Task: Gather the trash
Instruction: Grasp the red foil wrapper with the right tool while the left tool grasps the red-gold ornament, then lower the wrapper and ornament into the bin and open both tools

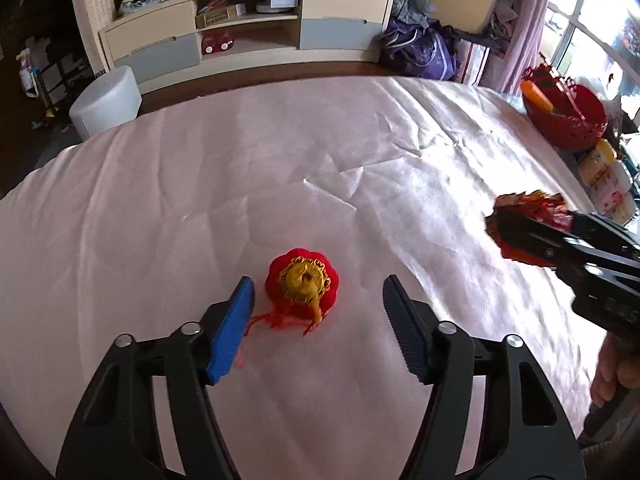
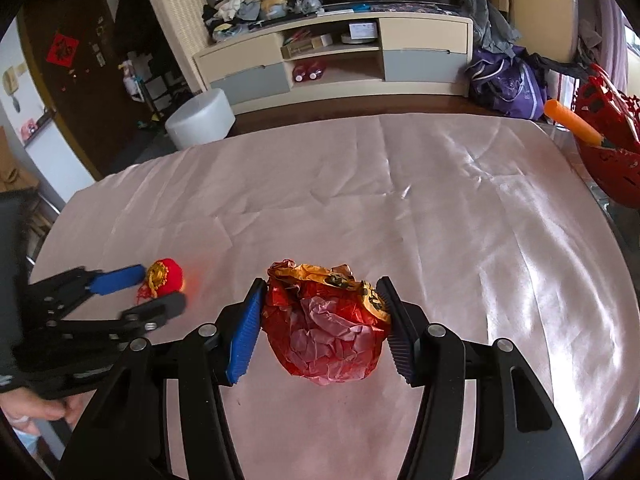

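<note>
A small red and gold lantern ornament [image 1: 303, 282] with a red tassel lies on the pink tablecloth [image 1: 280, 168]. My left gripper [image 1: 318, 292] is open with its fingers on either side of the ornament, just short of it. My right gripper [image 2: 322, 300] is shut on a crumpled red and gold paper ball [image 2: 326, 326] and holds it above the cloth. In the left wrist view the right gripper [image 1: 504, 228] with the paper ball [image 1: 528, 208] is at the right. In the right wrist view the left gripper [image 2: 156, 288] and the ornament [image 2: 165, 278] are at the left.
A red basket [image 1: 568, 116] with an orange item stands at the table's right edge, also in the right wrist view [image 2: 608, 148]. Yellow-topped bottles [image 1: 604, 168] stand beside it. A white stool [image 1: 106, 100] and a TV cabinet [image 1: 248, 32] are beyond the table.
</note>
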The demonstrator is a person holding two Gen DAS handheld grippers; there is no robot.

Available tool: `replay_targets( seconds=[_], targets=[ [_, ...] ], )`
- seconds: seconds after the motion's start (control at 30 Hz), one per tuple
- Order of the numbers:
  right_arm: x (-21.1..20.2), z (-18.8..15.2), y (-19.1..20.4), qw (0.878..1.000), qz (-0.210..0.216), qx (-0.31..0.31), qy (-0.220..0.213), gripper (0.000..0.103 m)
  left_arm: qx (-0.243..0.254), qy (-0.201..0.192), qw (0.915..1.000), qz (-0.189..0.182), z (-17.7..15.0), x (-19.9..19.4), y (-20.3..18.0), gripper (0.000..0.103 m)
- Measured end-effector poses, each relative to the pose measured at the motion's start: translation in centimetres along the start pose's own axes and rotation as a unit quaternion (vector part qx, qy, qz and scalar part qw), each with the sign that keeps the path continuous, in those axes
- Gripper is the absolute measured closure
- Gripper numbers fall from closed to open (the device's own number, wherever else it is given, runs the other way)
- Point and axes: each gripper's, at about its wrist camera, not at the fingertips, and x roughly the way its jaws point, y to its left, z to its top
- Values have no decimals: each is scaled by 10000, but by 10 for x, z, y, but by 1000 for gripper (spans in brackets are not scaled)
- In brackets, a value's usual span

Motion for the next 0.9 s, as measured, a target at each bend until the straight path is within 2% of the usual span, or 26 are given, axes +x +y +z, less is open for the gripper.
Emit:
replay_targets(
  seconds=[0.17, 0.23, 0.43, 0.73, 0.9],
  targets=[
    [-4, -2, 2, 9999, -55, -99, -28, 46, 15, -45, 9999, 161, 4, 12, -3, 55],
    [-7, -3, 0, 9999, -113, -105, -52, 46, 33, -66, 9998, 206, 5, 12, -3, 67],
    [-21, -3, -3, 9996, -236, -91, -111, 46, 169, -57, 9995, 253, 4, 1, -8, 68],
    [-78, -10, 14, 9989, -280, -199, -324, 46, 299, -486, 9975, 420, -16, -87, -18, 68],
    [-119, -29, 32, 9979, -295, -385, -424, 46, 299, -697, 9964, 374, -44, -142, -29, 68]
  ],
)
